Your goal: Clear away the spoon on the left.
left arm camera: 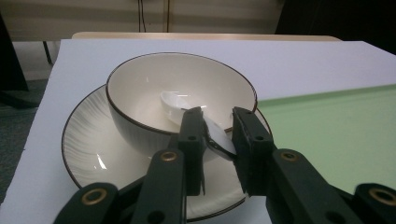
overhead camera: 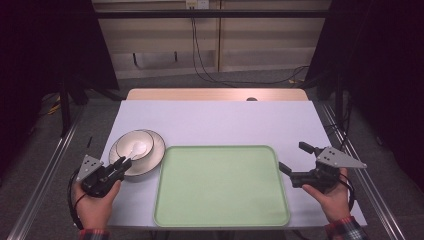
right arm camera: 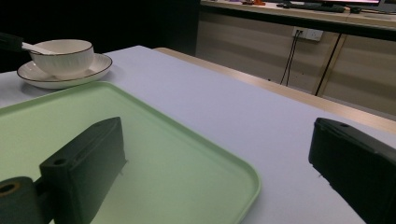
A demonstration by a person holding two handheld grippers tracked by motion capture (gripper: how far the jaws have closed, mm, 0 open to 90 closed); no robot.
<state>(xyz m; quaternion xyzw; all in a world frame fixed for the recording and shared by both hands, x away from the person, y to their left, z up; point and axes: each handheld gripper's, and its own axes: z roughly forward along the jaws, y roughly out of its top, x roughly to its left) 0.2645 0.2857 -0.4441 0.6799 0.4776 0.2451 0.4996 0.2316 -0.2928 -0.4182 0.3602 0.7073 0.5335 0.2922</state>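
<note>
**High view: left gripper at the spoon, right gripper waiting wide beside the tray**

The high view is showing a white desk [overhead camera: 215, 120] with a green tray [overhead camera: 221, 186] lying in the near middle. At the left of the tray a white plate [overhead camera: 152, 159] is lying, and a white bowl [overhead camera: 134, 145] is standing on it. A white spoon [overhead camera: 134, 148] is lying in the bowl, with its handle coming over the near rim.

The left gripper [overhead camera: 124, 164] is reaching to the near edge of the plate. In the left gripper view its fingers [left arm camera: 191, 140] are standing narrow, one at each side of the spoon [left arm camera: 205, 128] handle. The handle is sitting between them and seems to be touching both pads, so the gripper is holding the spoon there. The spoon head is resting inside the bowl [left arm camera: 140, 93], above the plate [left arm camera: 88, 144].

The right gripper [overhead camera: 295, 159] is hovering just beside the right edge of the tray. In the right gripper view its fingers [right arm camera: 88, 163] are standing wide apart with nothing between them; one finger is over the tray [right arm camera: 154, 149], the other over the bare desk [right arm camera: 243, 116]. The bowl [right arm camera: 63, 56] is well apart, at the far left.
</note>
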